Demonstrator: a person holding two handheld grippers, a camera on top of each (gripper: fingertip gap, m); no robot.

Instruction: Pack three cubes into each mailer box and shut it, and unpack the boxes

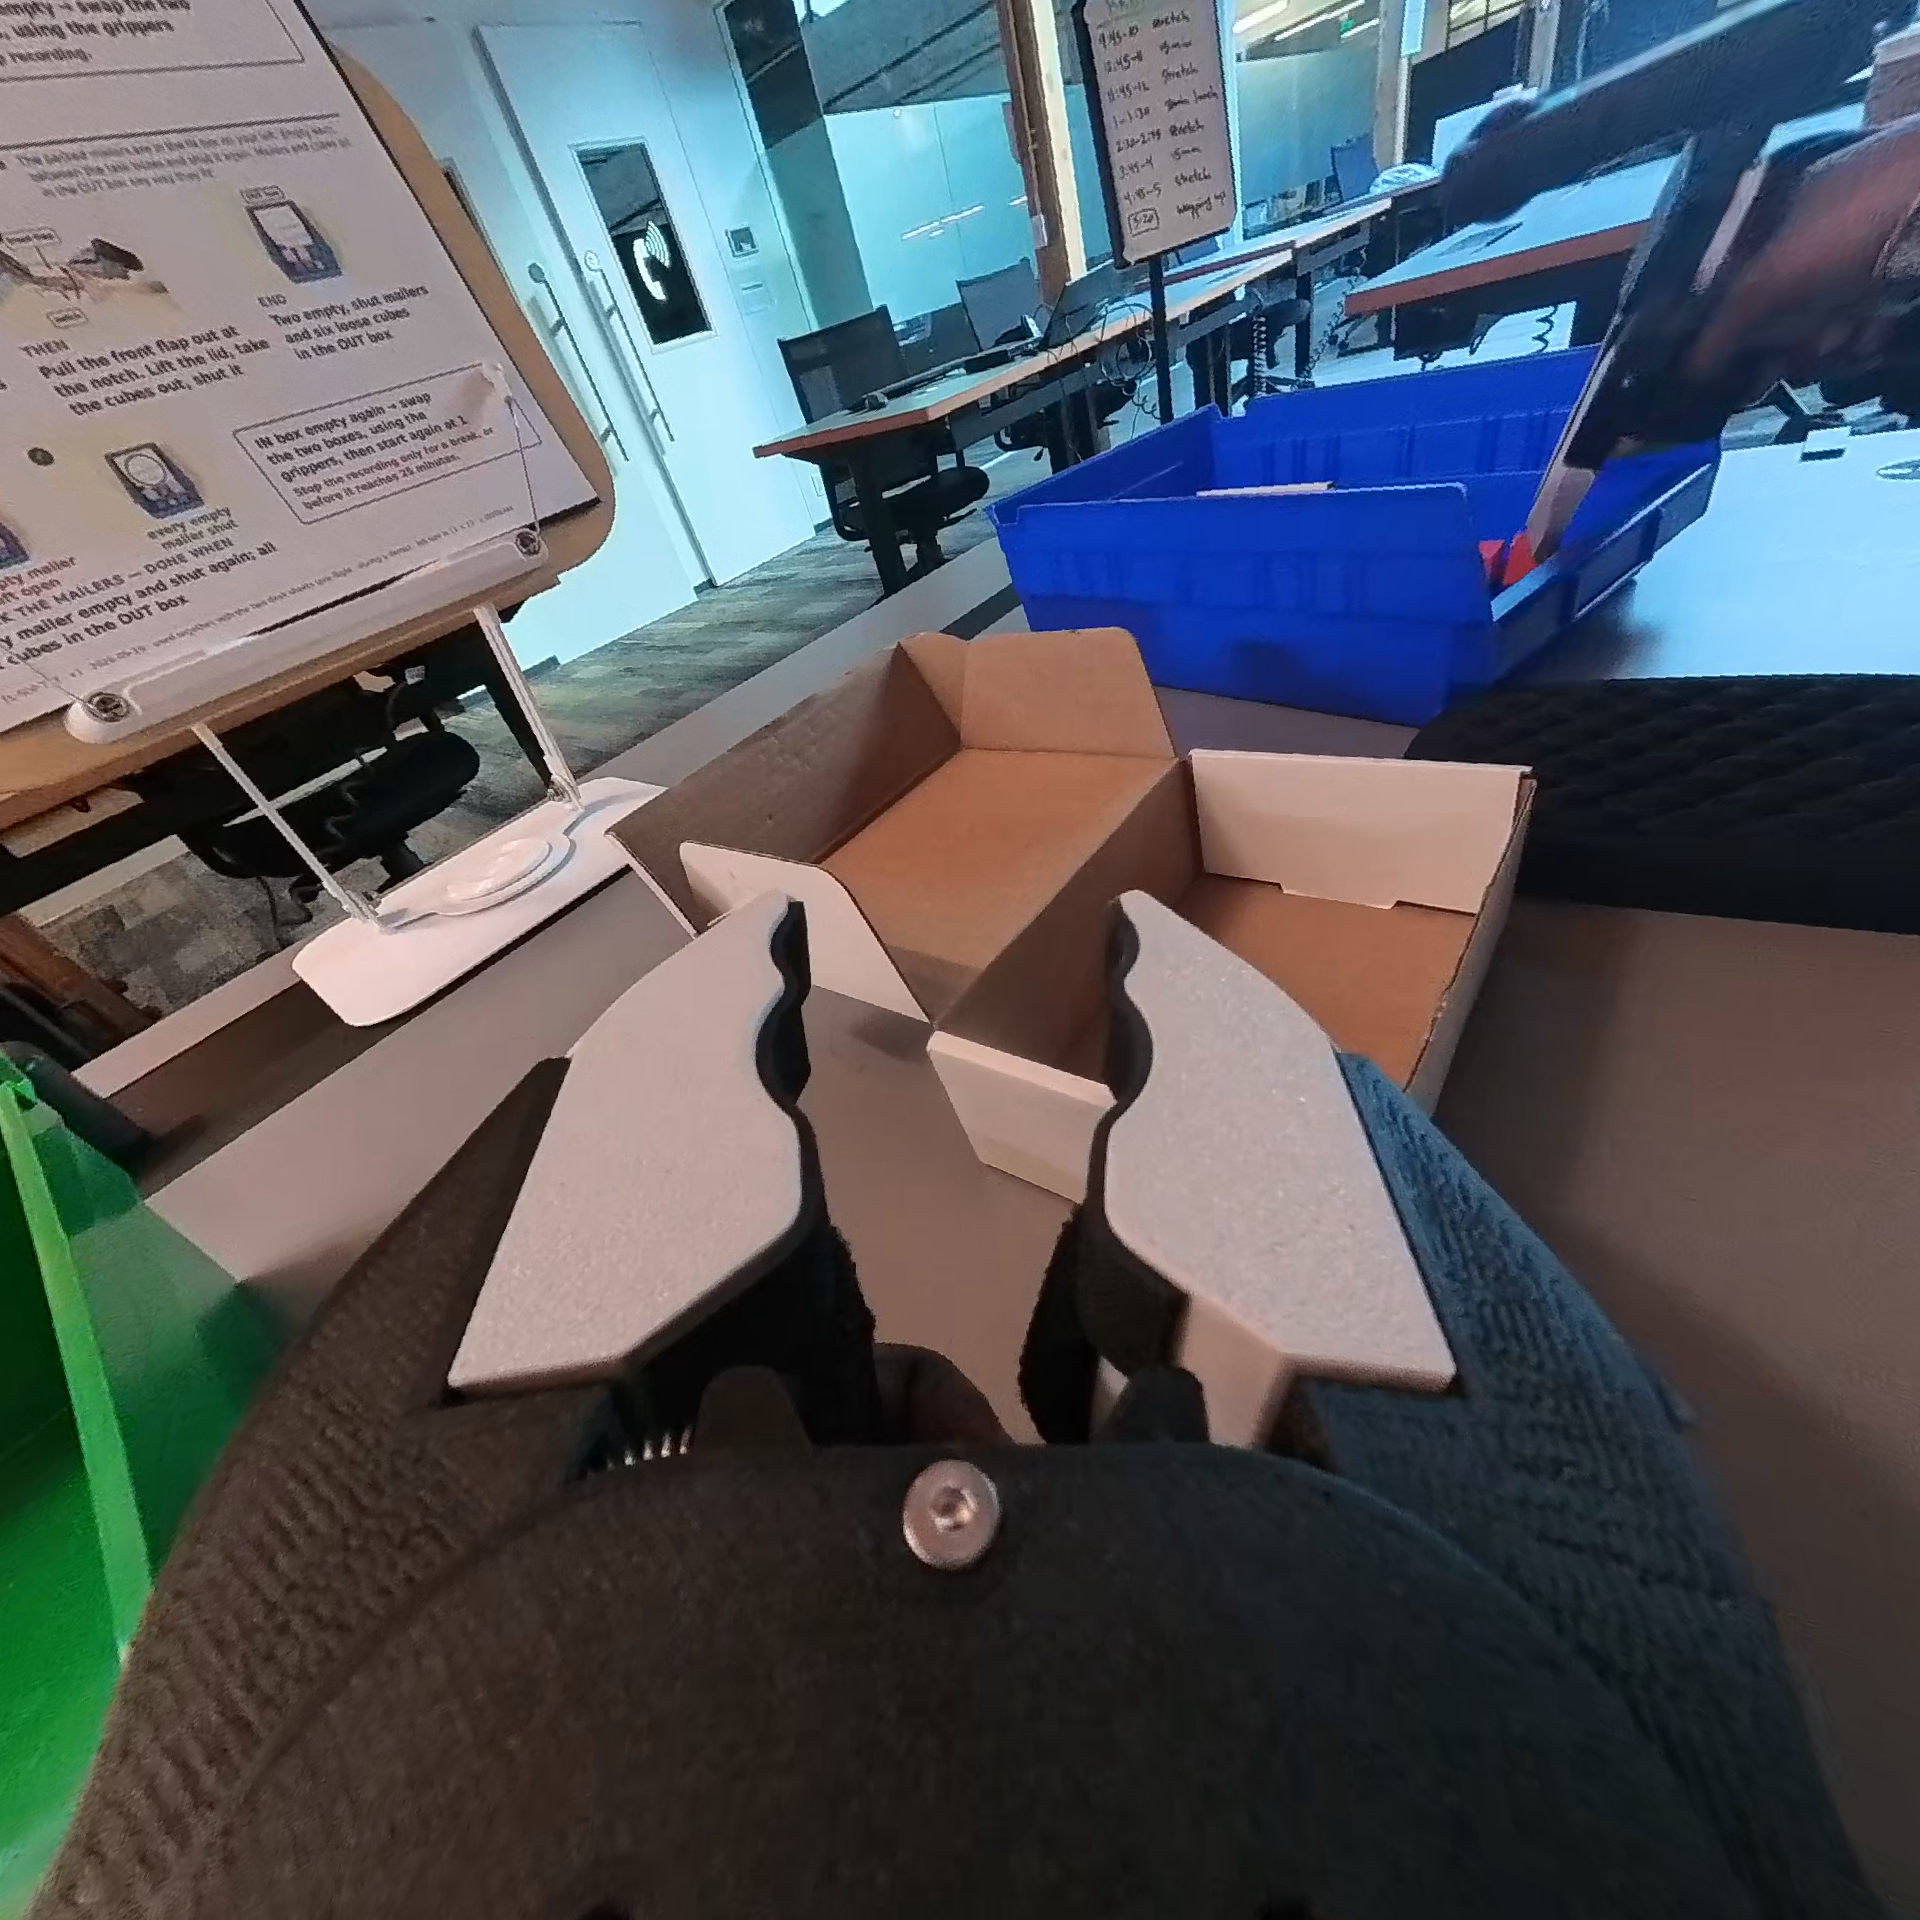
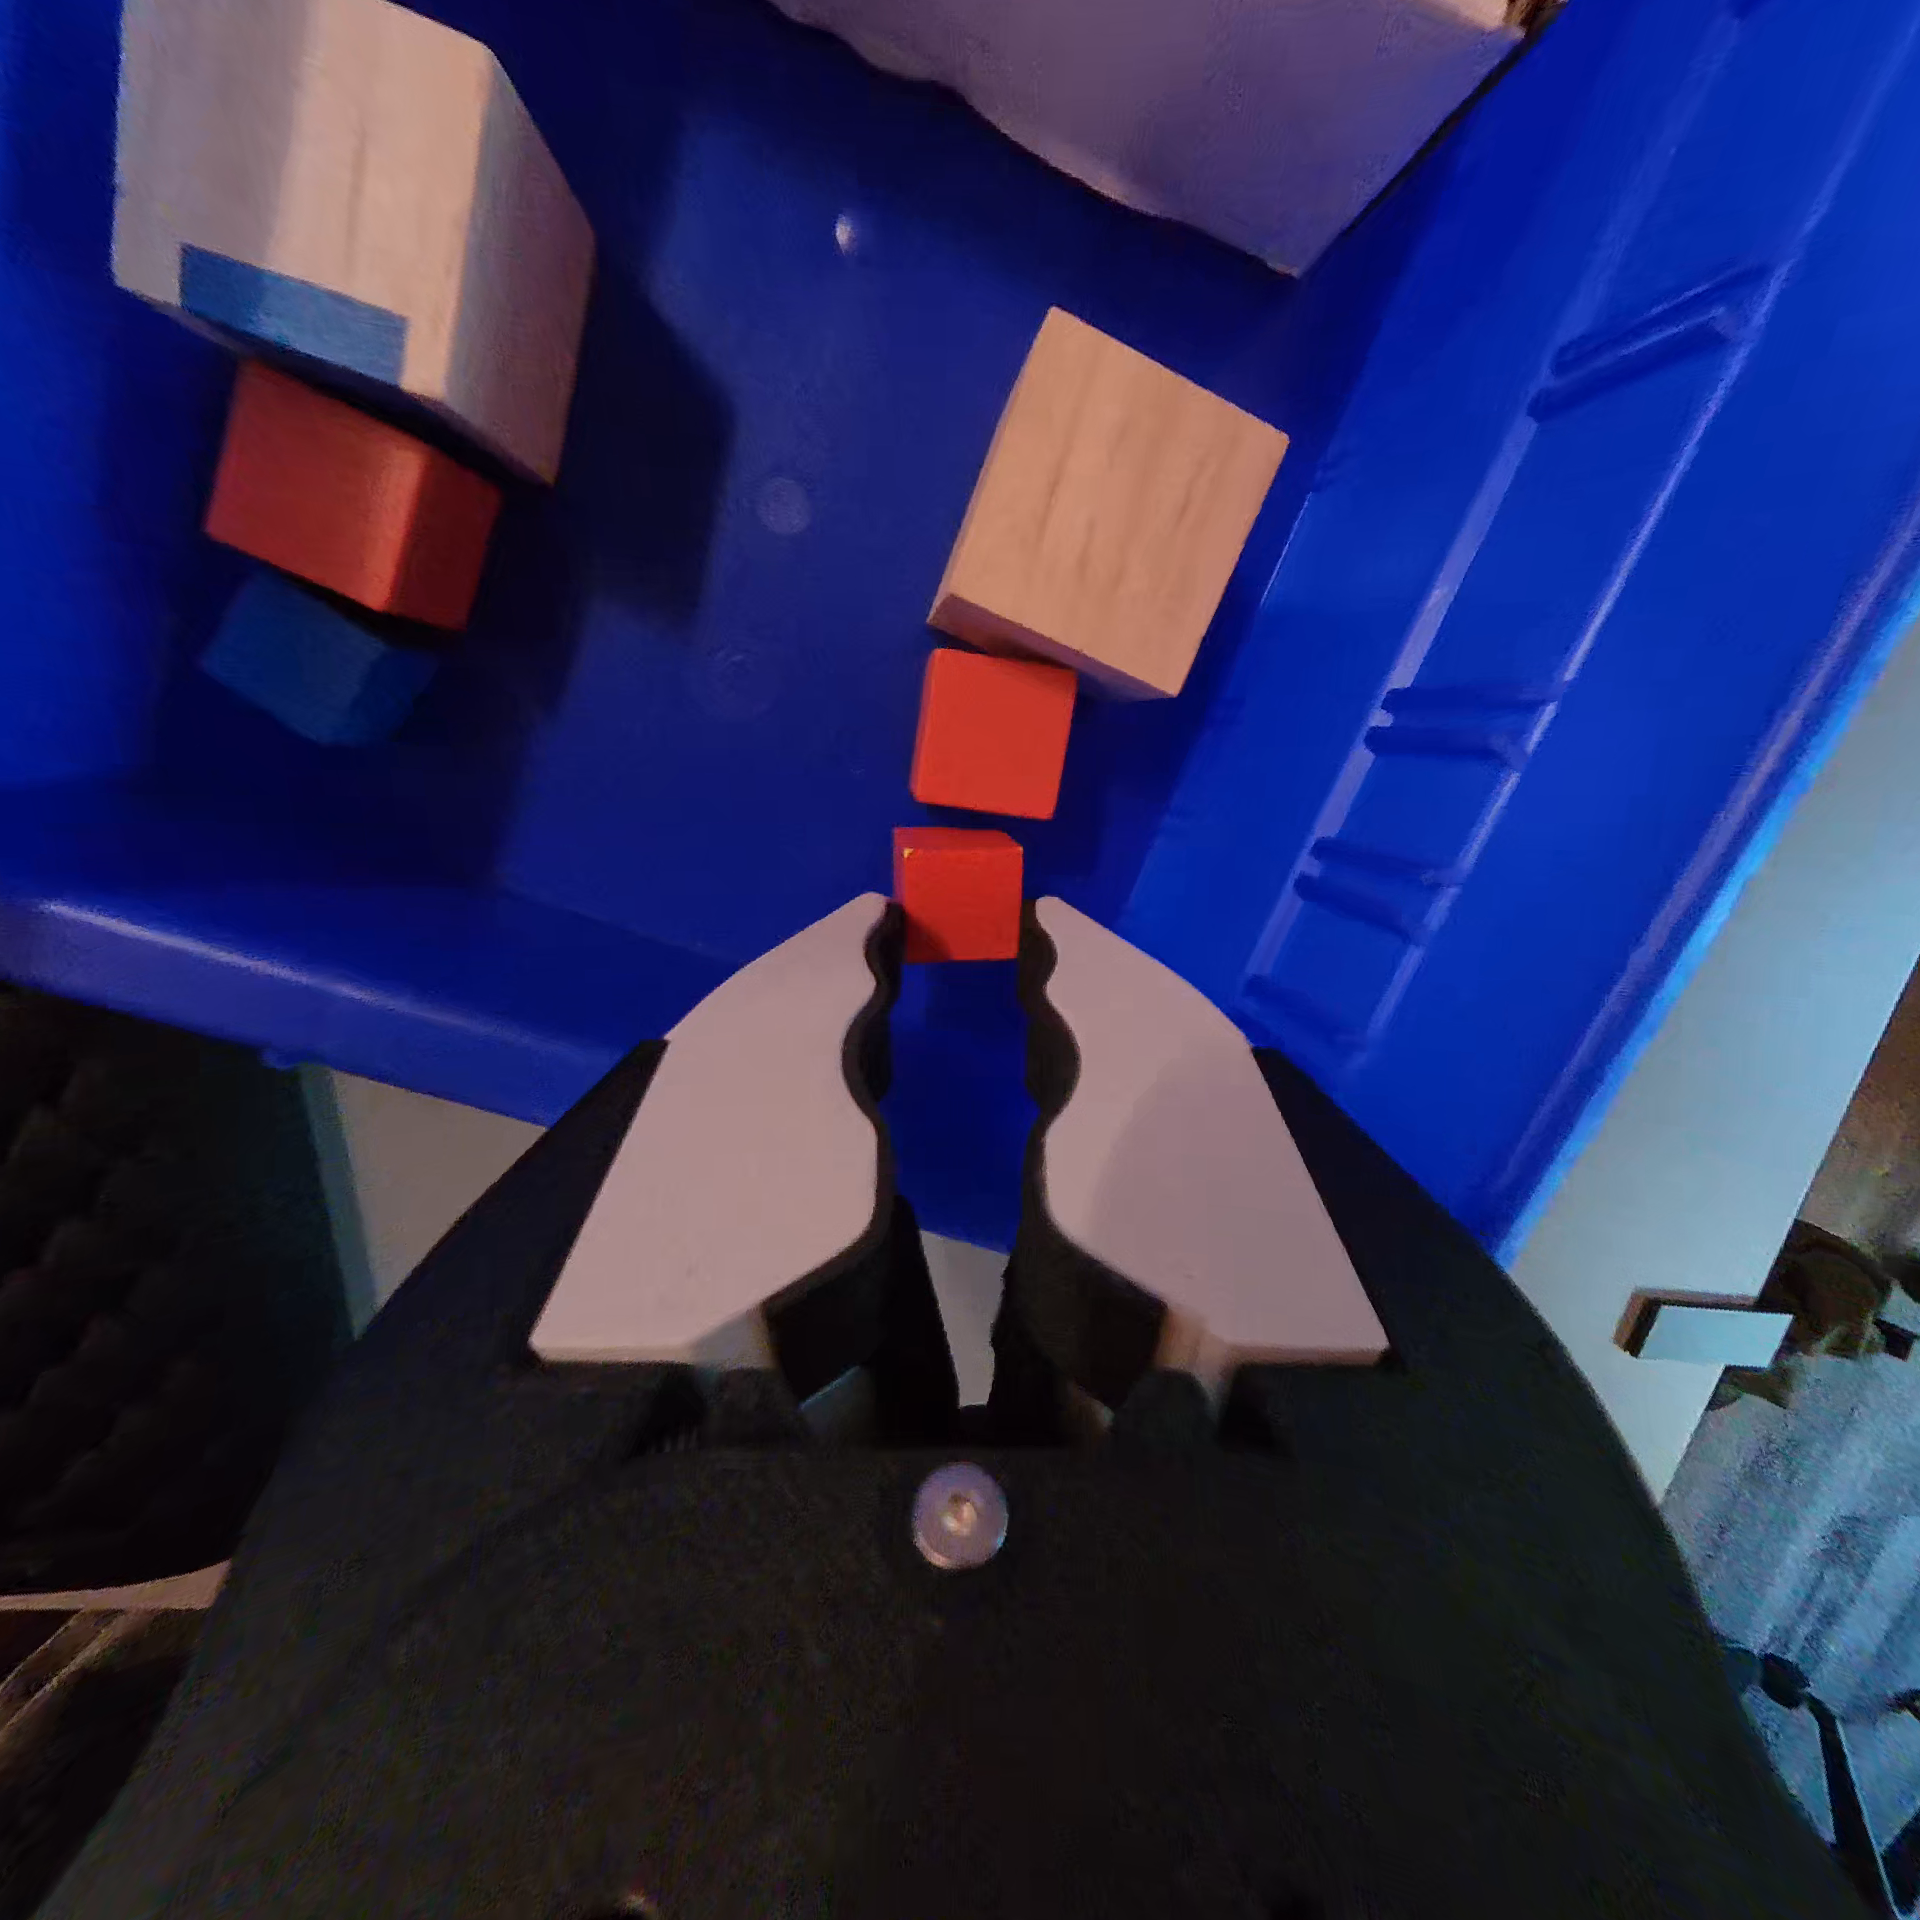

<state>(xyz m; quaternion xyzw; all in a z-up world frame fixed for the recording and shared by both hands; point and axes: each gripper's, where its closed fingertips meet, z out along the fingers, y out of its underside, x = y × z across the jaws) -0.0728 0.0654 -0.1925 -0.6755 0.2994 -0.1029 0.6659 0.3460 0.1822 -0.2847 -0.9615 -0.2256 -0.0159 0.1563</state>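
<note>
An open white mailer box [image 1: 1351,821] with a brown inside lies empty on the grey table, its lid [image 1: 997,707] folded back. My left gripper [image 1: 956,914] is open and empty at the box's near corner, with the right finger over its front wall. My right gripper [image 2: 961,920] is down inside the blue bin [image 2: 727,623], shut on a small red cube [image 2: 958,896] at the fingertips. In the left wrist view it [image 1: 1548,530] reaches into the bin [image 1: 1247,582] at the back right.
The bin also holds a second small red cube [image 2: 992,732], a large pale cube [image 2: 1112,499], a white cube [image 2: 343,208], a red cube [image 2: 348,494], a blue cube [image 2: 312,665] and a white mailer [image 2: 1143,104]. An instruction stand [image 1: 208,364], a green bin [image 1: 62,1299] and a black mat [image 1: 1714,800] surround the box. Spacing between my two grippers at the tips: around 45 centimetres.
</note>
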